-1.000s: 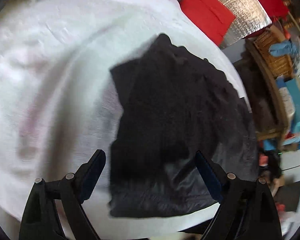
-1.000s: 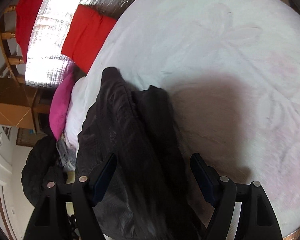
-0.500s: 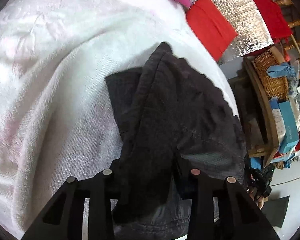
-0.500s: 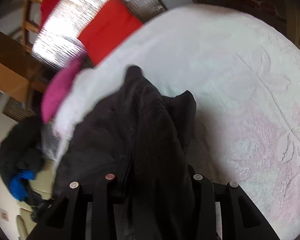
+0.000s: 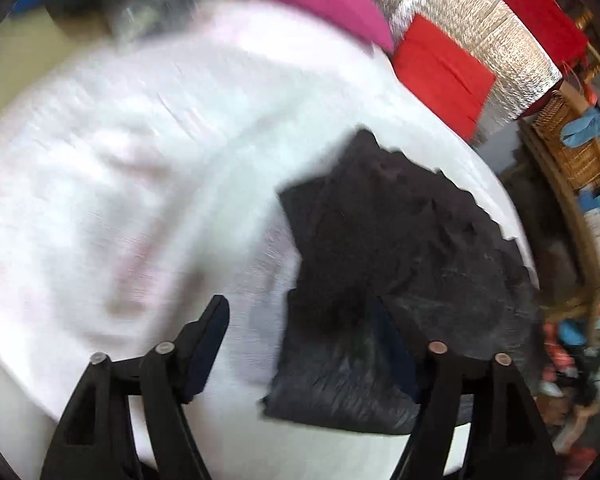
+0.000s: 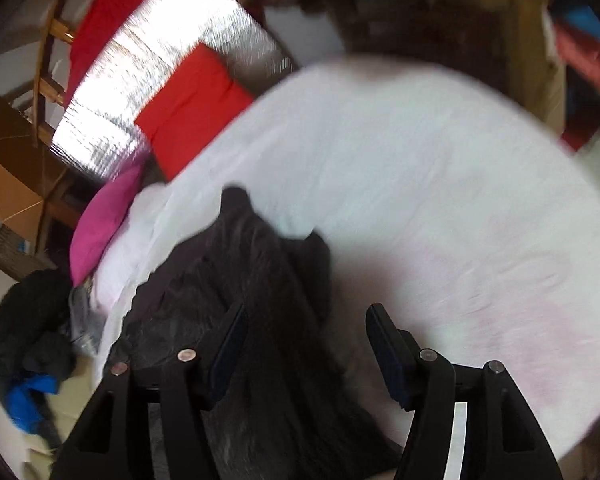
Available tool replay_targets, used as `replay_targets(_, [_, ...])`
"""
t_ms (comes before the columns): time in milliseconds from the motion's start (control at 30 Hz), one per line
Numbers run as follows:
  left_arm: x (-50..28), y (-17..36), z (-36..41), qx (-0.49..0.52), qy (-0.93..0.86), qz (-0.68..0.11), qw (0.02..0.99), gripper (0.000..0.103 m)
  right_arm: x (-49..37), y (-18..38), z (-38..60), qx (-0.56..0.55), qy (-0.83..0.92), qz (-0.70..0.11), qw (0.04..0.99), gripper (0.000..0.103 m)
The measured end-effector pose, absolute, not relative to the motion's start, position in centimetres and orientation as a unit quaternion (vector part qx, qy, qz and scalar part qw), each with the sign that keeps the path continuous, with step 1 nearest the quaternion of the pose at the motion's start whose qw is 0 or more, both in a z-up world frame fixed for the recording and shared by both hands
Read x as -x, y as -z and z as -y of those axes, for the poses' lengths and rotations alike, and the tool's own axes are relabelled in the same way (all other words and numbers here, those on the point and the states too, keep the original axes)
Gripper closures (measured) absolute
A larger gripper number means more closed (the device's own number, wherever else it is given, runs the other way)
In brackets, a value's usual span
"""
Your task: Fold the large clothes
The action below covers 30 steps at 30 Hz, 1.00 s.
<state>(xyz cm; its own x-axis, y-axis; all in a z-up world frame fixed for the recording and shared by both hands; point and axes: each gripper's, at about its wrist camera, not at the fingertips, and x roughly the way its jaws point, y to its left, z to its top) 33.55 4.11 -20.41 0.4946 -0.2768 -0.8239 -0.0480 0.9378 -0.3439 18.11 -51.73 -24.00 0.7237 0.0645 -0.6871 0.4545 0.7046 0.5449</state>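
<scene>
- On the bed (image 5: pixel 148 168), under its white cover, a dark garment (image 5: pixel 400 264) lies bunched and partly doubled over near the side edge, not yet a neat fold.
- Left gripper (image 5: pixel 300 344): its jaws stand wide apart with nothing between them. The left finger (image 5: pixel 208 340) hangs over bare white cover, while the right one sits over the near part of the dark cloth. I judge it is placed there to line up on the near hem for the next fold.
- The garment itself runs away from both grippers towards the pillows, with a narrow end (image 6: pixel 236 200) pointing at the head of the bed. A thicker ridge runs along its middle where layers overlap, so it will likely need smoothing before it lies flat.
- Right gripper (image 6: pixel 302 344): also open wide and holding nothing. The cloth passes beneath and between its fingers, though blur makes it hard to say whether they touch it.
- Beyond the bed, a pink pillow (image 5: pixel 312 4) and a red cushion (image 5: pixel 444 76) rest against a shiny silver panel (image 6: pixel 140 96), well apart from the garment. A heap of dark and blue clothes (image 6: pixel 28 344) waits on the floor, probably next in line.
</scene>
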Motion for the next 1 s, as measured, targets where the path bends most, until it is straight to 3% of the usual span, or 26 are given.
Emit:
replay_targets(367, [-23.3, 10.3, -2.3, 0.025, -0.010, -0.383, 0.923, 0.017, -10.7, 17.3, 41.3, -0.211, 0.116, -0.336, 0.911, 0.036])
replay_targets(533, [-19.0, 5.9, -1.1, 0.018, -0.007, -0.329, 0.944, 0.016, -8.1, 14.0, 36.1, -0.158, 0.098, -0.326, 0.927, 0.036])
replay_targets(633, [-16.9, 3.9, -0.6, 0.015, -0.006, -0.306, 0.952, 0.008, -6.2, 11.8, 34.1, -0.145, 0.094, -0.306, 0.936, 0.036])
replay_targets(1000, [-9.1, -2.2, 1.1, -0.002, -0.003, -0.216, 0.976, 0.004, 0.3, 4.3, 28.9, -0.113, 0.098, -0.228, 0.962, 0.036])
